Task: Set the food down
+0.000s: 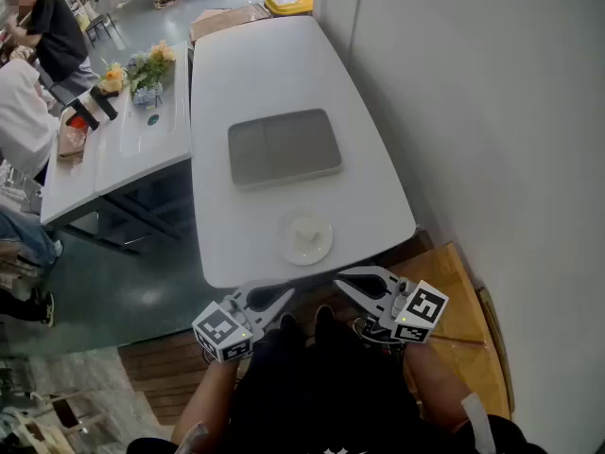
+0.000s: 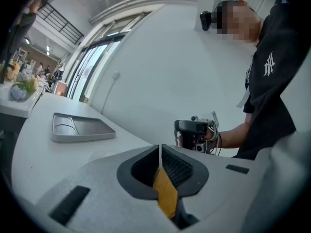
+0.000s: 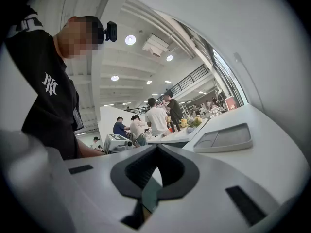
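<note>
Both grippers are held low in front of the person, just off the near edge of the white table [image 1: 255, 74], with their tips angled toward each other. The left gripper [image 1: 282, 294] has its jaws pressed together with nothing between them. The right gripper [image 1: 345, 279] is likewise closed and carries nothing. Just beyond their tips, near the table's edge, sits a small white plate [image 1: 288, 250] with the food [image 1: 305, 234] on it, a pale lump too faint to identify. Farther along the tabletop, well apart from the plate, a grey tray [image 1: 284, 147] lies flat. To the left stands a second table [image 1: 142, 145] bearing flowers [image 1: 149, 62], with people [image 1: 52, 26] seated beside it.
</note>
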Tool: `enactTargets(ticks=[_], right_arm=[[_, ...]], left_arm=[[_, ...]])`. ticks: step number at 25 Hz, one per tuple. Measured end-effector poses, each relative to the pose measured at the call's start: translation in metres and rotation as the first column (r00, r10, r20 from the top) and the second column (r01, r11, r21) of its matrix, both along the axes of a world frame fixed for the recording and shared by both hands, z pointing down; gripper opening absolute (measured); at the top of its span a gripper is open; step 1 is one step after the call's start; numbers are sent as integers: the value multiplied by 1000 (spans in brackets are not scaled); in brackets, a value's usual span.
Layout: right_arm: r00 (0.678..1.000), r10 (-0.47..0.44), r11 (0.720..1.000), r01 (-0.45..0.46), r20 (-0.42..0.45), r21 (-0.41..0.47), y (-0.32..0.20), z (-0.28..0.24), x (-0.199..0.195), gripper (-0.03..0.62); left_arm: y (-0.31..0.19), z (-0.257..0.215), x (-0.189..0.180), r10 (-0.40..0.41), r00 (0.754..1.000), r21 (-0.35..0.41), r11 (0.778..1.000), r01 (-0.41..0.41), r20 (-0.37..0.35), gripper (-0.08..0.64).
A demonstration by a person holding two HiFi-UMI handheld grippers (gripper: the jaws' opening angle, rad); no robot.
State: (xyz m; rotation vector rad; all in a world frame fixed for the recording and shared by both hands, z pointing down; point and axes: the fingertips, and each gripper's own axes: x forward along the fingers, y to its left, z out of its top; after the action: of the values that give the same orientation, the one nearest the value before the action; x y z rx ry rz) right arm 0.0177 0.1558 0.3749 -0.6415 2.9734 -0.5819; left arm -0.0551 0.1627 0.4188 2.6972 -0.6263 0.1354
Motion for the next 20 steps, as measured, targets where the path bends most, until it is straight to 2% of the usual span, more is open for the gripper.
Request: enactTargets(ticks=[9,14,16,20], right_arm=[[999,12,1000,-13,-36,-8,7,2,-11,3],[998,55,998,-56,-18,-34,2,2,-13,5],[997,70,995,-71,-14,-64,-1,5,-14,5],[994,113,976,-113,-9,-188,-10,14,-9,6]], left_arm=[[1,7,-19,0,1000,-20,1000,0,0,17],[1,15,-29,10,1000,-35,999,-10,5,17],[-4,21,-35,3,1000,-45,999,-2,14,17],[-15,34,-51,-34,998,-89,995,38,44,17]])
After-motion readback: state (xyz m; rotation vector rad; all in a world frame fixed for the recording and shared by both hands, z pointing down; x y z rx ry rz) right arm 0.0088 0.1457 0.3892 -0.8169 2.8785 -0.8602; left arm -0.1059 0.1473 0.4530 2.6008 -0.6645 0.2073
